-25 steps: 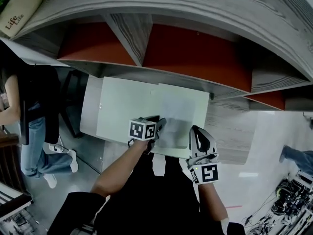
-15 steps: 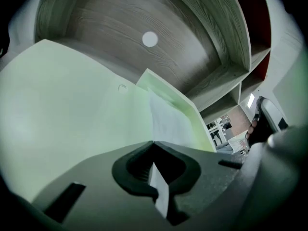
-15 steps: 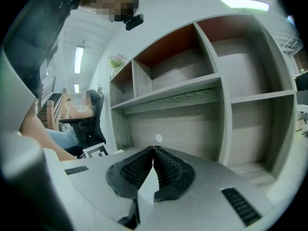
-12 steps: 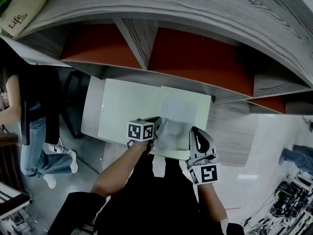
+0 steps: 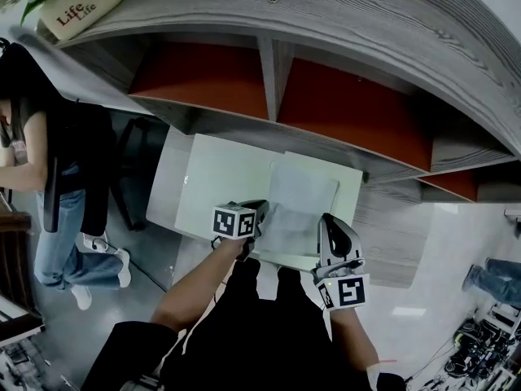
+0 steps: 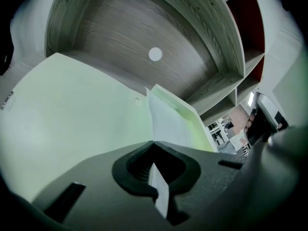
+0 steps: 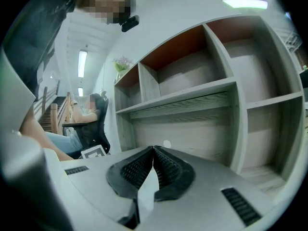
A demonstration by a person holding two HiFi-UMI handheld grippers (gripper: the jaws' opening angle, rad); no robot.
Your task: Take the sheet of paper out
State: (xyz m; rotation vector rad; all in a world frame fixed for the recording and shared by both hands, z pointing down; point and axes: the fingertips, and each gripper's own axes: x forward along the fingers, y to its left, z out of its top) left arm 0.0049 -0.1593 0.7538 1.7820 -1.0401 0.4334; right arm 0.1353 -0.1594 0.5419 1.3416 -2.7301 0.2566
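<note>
Support: a low white top (image 5: 163,187) in front of the grey wood-grain shelf unit (image 5: 342,23).
On the top: a pale green folder (image 5: 220,177) lies flat, leaving a strip bare at the left.
On the shelf unit's top: a cream pot (image 5: 85,6) printed "Life".

Open-plan office or lab space, grey wood-grain shelving (image 5: 342,23) with red back panels (image 5: 350,108), glossy pale floor (image 5: 464,235), ceiling strip lights (image 7: 82,64), a person (image 7: 89,112) in a swivel chair (image 7: 99,129) (at a far desk), tangled cables (image 5: 480,340) on the floor
</note>
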